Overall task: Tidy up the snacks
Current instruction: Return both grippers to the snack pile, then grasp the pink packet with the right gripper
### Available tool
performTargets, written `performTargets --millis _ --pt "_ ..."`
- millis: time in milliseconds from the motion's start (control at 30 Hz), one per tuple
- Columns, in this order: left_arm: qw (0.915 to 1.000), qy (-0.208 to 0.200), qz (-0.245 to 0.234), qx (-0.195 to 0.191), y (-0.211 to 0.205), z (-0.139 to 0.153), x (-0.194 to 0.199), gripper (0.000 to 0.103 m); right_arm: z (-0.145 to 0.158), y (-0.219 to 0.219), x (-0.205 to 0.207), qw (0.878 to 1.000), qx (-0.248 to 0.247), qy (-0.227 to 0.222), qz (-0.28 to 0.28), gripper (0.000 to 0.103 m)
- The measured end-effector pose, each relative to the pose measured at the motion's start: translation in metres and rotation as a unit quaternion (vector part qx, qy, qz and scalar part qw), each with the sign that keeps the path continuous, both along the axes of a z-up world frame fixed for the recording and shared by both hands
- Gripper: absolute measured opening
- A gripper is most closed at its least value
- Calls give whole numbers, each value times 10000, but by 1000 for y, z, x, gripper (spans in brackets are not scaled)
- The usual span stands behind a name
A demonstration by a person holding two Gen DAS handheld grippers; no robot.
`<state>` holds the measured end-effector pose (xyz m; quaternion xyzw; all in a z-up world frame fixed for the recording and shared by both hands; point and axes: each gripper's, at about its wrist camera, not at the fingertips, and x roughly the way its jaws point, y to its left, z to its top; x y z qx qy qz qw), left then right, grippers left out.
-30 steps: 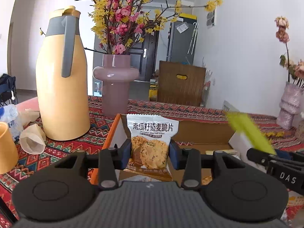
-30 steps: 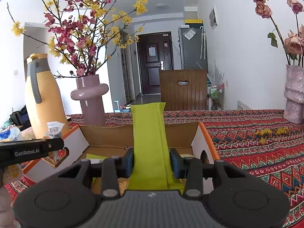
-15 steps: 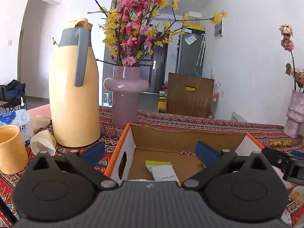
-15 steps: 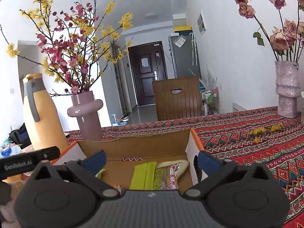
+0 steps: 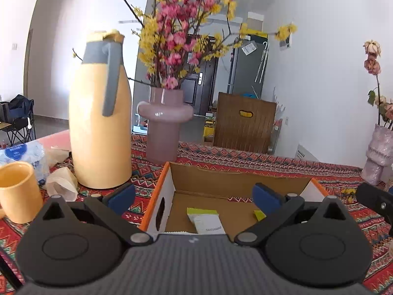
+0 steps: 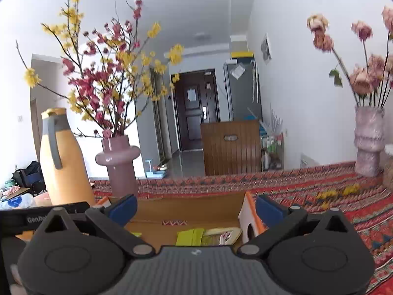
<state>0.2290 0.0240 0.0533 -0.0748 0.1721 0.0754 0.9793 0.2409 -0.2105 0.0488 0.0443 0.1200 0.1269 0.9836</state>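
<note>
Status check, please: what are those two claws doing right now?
Left gripper open, empty. Right gripper open, empty. Snack packets inside cardboard box. Nothing blocking.

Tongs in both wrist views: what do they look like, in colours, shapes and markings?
Both look alike. The left tongs and right tongs have a ribbed dark grey body, two black round housings with disc insets, black linkage arms with silver pivot pins, and blue pads on the fingertips. The left one's black side bar, seen in the right view, carries white lettering starting "GenRo".
</note>
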Motion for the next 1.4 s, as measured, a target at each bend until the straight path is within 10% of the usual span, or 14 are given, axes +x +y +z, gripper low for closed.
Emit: performTargets --millis 700,1400 --pt "9986 450 106 249 28 -44 -106 103 -52 -58 -97 9957 -315 771 -401 103" --pt "9991 387 -145 63 35 -73 -106 103 -82 -75 -98 9944 -76 922 -502 103"
